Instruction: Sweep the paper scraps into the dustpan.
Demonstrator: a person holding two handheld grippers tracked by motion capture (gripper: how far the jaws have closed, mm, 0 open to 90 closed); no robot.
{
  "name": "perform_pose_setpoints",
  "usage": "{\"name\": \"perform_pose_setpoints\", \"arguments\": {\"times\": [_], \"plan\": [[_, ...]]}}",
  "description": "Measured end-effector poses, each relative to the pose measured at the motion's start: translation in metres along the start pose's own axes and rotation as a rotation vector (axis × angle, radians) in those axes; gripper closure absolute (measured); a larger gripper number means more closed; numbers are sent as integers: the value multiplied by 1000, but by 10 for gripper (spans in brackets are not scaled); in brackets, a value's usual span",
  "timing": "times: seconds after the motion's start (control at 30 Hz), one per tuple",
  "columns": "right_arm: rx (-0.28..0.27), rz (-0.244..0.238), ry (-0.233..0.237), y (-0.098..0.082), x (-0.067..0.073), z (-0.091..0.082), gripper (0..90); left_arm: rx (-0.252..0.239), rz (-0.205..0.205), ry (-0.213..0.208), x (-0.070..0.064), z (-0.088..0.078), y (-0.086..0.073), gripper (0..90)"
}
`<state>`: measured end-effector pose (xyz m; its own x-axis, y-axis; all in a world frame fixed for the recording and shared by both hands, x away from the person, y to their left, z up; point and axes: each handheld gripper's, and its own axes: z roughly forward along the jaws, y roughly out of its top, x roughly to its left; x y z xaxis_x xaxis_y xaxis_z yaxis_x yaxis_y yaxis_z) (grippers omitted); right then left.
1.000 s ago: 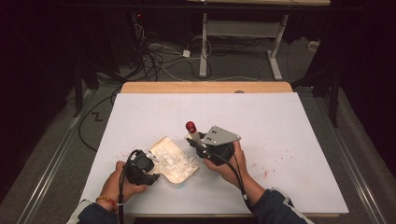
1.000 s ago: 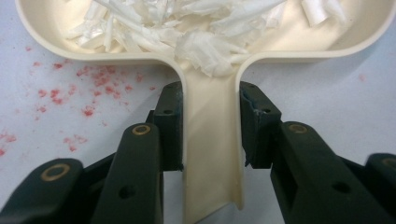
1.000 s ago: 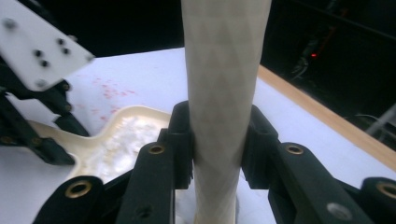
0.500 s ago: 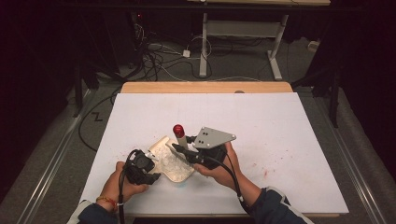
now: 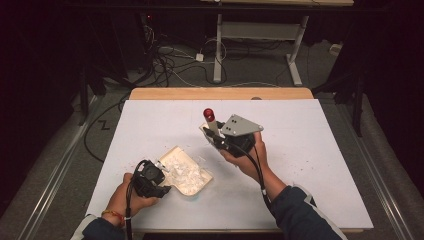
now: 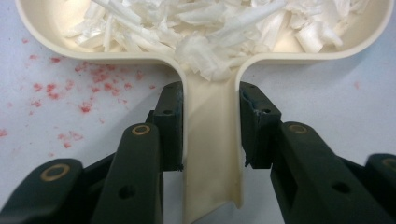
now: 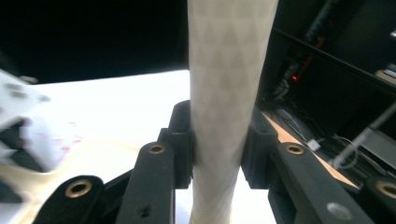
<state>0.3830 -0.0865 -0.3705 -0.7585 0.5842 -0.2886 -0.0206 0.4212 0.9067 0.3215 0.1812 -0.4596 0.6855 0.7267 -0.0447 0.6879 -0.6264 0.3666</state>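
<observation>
Leftmost, the left gripper [image 5: 159, 172] sits low on the white table [image 5: 310, 165], held in a hand [image 5: 131, 196] that comes up from the near edge. Its jaws are pressed against the two sides of the cream handle [image 6: 212, 140] of a shallow cream dish [image 5: 186, 170], pinching it; in the left gripper view the handle runs straight up between the pads [image 6: 170, 126] to the dish's rounded rim. The dish rests flat on the table, just right of that gripper, and holds a heap of white shreds [image 6: 219, 32]. Faint red specks [image 6: 88, 88] dot the table beside the handle.

Further right, and lifted clear of the table, the right gripper [image 5: 216, 139] is held in the other hand [image 5: 250, 160], with its grey plate [image 5: 242, 125] on top. Its jaws pinch a pale stick [image 7: 224, 102] with a faint diamond pattern, which stands nearly upright between the pads. In the high view the stick ends in a red tip [image 5: 208, 114], up and to the right of the dish, well apart from it.
</observation>
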Motion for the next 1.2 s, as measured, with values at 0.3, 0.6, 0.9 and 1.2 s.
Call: {"name": "perform_pose_setpoints", "arguments": {"times": [0.3,0.6,0.9,1.2], "plan": [[81,-47,-49,-18,-4,41,701,-6,3,-5,2,1,0,627],[55,-33,109,-12,26,44,700,6,4,11,0,0,1,628],[-9,-52,253,7,47,26,702,6,12,15,-1,-2,2,628],[-27,-64,154,17,29,24,701,10,10,15,-1,-1,2,628]]}}
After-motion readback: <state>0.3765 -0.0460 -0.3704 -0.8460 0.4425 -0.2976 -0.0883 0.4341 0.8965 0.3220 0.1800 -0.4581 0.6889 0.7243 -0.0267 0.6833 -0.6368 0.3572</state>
